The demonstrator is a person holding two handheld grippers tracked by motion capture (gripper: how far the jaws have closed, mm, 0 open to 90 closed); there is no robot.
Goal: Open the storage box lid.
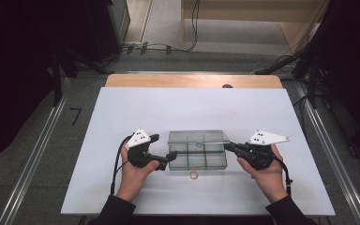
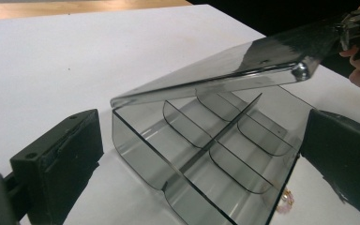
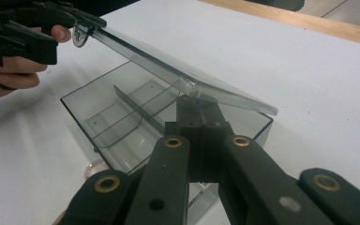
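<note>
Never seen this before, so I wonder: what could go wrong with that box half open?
The lid hangs from the right gripper alone, pinched at one edge; it could slip and drop shut. The left gripper stands open, so the box could slide. The small ring beside it might get knocked.

White rectangular board [image 1: 122, 112] covers light wooden table [image 1: 192, 80]. On board, centre near: smoky transparent plastic compartment box [image 1: 198, 158], lid raised. Small pinkish ring [image 1: 193, 176] lies just beside box's near side.
</note>
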